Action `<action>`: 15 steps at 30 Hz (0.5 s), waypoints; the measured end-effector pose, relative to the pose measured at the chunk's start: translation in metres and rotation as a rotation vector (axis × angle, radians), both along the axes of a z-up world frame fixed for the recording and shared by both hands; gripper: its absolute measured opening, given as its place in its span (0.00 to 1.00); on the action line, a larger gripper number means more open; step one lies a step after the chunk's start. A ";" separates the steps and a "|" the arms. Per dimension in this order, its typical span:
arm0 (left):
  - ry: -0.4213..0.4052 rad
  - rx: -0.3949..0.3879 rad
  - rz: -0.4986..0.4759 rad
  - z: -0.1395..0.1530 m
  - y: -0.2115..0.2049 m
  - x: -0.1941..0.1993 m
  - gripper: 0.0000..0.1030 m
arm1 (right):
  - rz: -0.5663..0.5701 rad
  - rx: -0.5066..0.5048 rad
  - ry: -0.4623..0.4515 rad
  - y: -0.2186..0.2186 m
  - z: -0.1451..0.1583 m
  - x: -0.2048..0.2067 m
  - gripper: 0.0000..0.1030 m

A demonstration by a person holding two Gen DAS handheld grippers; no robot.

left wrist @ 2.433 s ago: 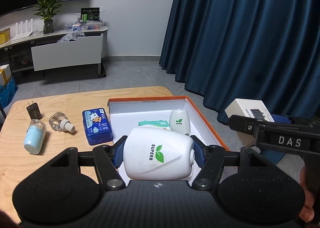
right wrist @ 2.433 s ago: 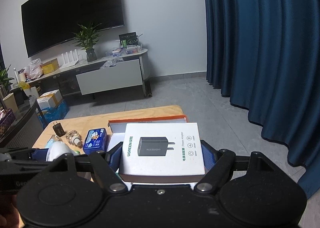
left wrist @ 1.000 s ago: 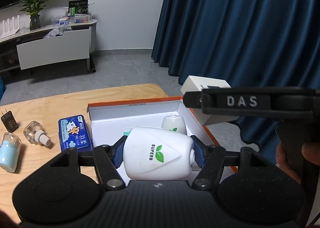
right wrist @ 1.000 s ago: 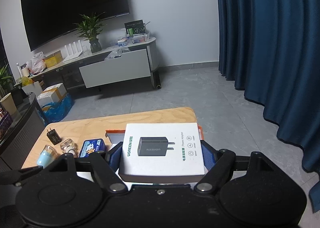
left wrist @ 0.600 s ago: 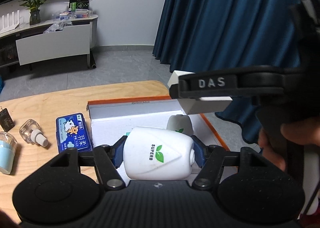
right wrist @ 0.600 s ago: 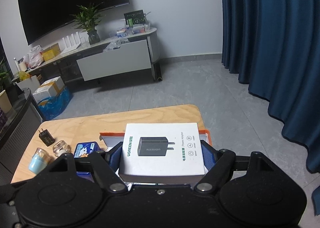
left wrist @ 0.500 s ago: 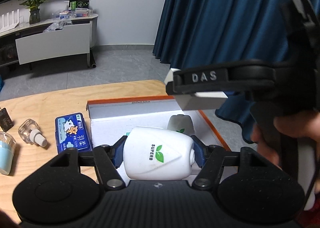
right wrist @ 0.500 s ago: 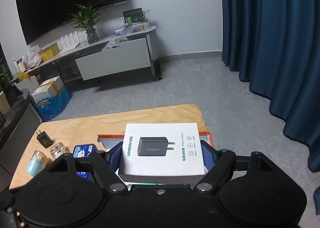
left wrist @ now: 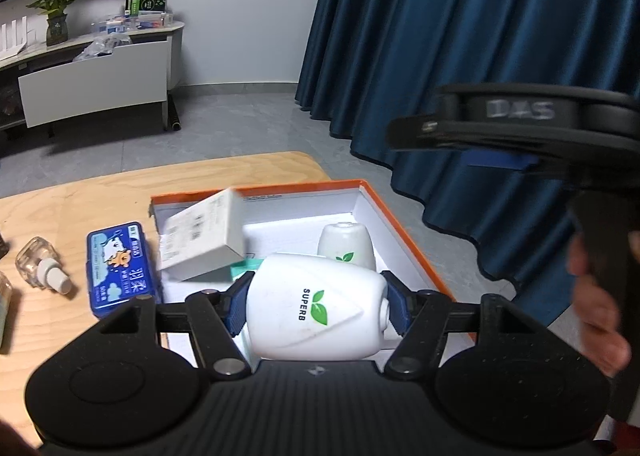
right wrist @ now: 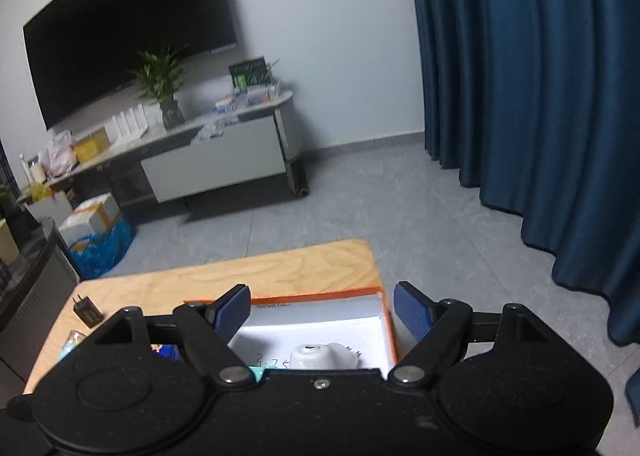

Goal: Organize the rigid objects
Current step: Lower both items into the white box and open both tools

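The left gripper [left wrist: 316,306] has its blue-padded fingers [left wrist: 236,306] closed tight against both sides of a white SUPERB bottle [left wrist: 314,318], which lies sideways between them, above the near part of an orange-rimmed white box [left wrist: 404,224] that sits on a light wooden worktop [left wrist: 80,200]. Inside the box, a white adapter carton [left wrist: 204,236] is tilted against the left wall, blurred, over a green packet [left wrist: 244,267], and a small white jar [left wrist: 346,246] with a leaf logo stands upright toward the right. Just left of the box, touching its side, lies a blue tin [left wrist: 120,264], then a clear refill bottle [left wrist: 40,270] on its side. The right gripper [right wrist: 322,312] hangs above the box with its fingers [right wrist: 232,310] spread wide apart and nothing between them; from the left wrist view it appears blurred at upper right.
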State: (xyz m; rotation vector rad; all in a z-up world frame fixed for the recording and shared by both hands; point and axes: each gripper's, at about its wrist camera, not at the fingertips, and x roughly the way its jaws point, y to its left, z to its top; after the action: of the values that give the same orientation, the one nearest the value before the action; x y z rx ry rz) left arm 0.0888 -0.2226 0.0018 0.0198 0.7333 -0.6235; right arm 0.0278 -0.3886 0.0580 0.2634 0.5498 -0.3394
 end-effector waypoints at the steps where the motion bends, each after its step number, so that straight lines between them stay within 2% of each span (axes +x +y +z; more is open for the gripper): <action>1: 0.001 0.000 -0.004 0.000 -0.002 0.000 0.65 | -0.006 -0.002 -0.007 0.000 0.002 -0.005 0.90; 10: 0.023 -0.028 -0.025 0.000 -0.023 0.004 0.65 | -0.051 -0.048 -0.040 0.009 0.011 -0.040 0.90; 13: 0.009 -0.021 -0.013 0.002 -0.022 0.000 0.78 | -0.060 -0.068 -0.048 0.013 0.014 -0.047 0.91; 15: -0.003 -0.015 0.004 0.006 -0.017 -0.003 0.80 | -0.058 -0.065 -0.048 0.016 0.014 -0.049 0.91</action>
State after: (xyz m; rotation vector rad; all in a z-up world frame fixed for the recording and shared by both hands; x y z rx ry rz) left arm 0.0861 -0.2397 0.0074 0.0047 0.7259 -0.6249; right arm -0.0211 -0.3724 0.0721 0.2245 0.4838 -0.4054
